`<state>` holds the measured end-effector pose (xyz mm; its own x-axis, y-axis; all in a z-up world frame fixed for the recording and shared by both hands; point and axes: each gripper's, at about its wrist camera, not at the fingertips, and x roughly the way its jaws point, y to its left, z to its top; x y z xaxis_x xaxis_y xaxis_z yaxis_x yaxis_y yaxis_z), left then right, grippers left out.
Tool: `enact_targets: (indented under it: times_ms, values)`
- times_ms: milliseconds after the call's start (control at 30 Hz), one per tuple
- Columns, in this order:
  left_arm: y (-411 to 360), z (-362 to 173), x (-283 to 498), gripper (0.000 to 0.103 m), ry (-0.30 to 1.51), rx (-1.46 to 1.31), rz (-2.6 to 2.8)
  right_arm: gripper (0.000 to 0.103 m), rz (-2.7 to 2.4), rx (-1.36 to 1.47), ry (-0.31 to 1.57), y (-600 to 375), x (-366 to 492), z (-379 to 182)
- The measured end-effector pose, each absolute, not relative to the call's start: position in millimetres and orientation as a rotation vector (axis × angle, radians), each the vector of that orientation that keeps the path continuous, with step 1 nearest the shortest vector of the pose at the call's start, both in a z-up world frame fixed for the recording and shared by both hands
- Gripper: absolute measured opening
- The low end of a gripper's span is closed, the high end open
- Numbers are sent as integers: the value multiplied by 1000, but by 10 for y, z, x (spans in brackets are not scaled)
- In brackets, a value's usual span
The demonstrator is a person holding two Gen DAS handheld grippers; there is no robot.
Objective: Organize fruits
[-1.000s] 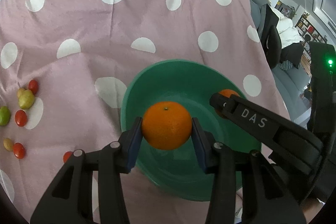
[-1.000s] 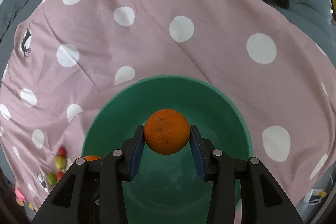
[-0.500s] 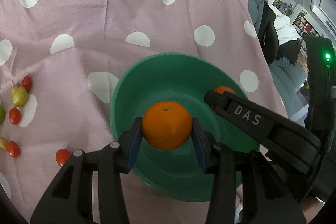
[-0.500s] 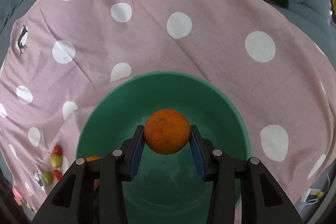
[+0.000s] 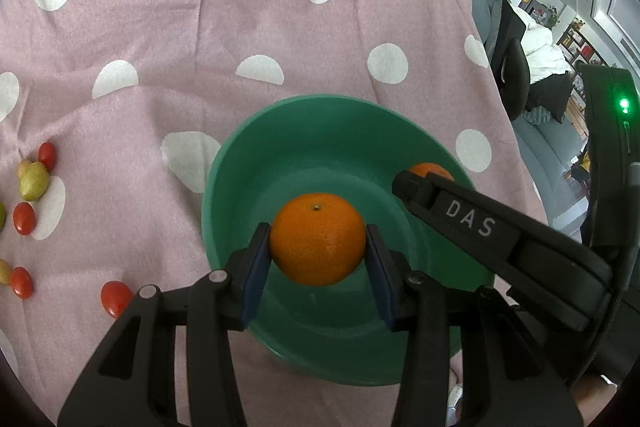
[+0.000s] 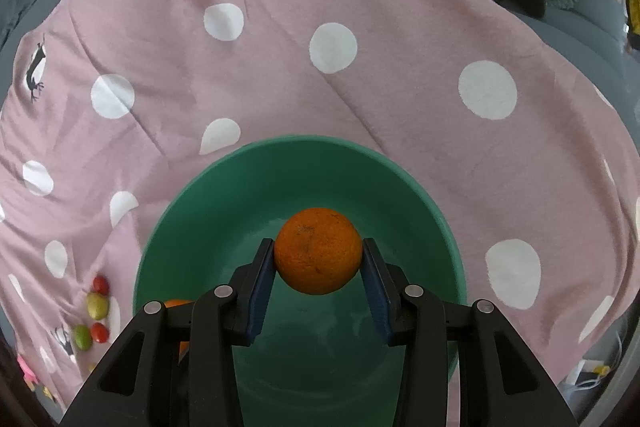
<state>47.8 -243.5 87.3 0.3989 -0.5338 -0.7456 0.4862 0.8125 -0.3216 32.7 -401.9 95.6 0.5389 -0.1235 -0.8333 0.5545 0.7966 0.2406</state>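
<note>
Left wrist view shows the left gripper (image 5: 318, 251) clamping a round orange mandarin (image 5: 318, 238) above the green plastic bowl (image 5: 280, 131), the right gripper (image 6: 318, 259) pinching another mandarin (image 6: 318, 251) likewise, probably not yet touching bottom, so lower first, then release gently, while small red and green fruits (image 5: 30, 183) wait on the pink dotted cloth (image 5: 240, 7).

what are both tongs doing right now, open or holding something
Left tongs: closed on an orange, held over the green bowl.
Right tongs: closed on another orange, also over the bowl.
</note>
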Motion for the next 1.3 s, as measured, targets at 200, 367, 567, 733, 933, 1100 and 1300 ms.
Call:
enact_targets:
  times_ms: [200, 367, 567, 733, 933, 1100, 1300]
  values:
    - [-2327, 1016, 436, 70, 908, -60, -639, 45, -426, 532, 904, -4041, 304, 977]
    - [-2067, 1194, 396, 75, 862, -71, -602, 54, -414, 510, 855, -3991, 276, 1069]
    - [-1496, 1381, 358, 81, 784, -74, -442, 54, -363, 450, 839, -3813, 338, 1150]
    - [-905, 1389, 401, 83, 775, -129, -285, 53, -316, 407, 842, -3641, 399, 1189]
    - [-112, 1337, 503, 83, 773, -228, -94, 53, -243, 367, 837, -3412, 450, 1234]
    - [409, 1313, 525, 83, 779, -320, 14, 53, -117, 345, 850, -3115, 515, 1257]
    - [630, 1227, 533, 83, 810, -383, 50, 53, -5, 299, 871, -2760, 552, 1259]
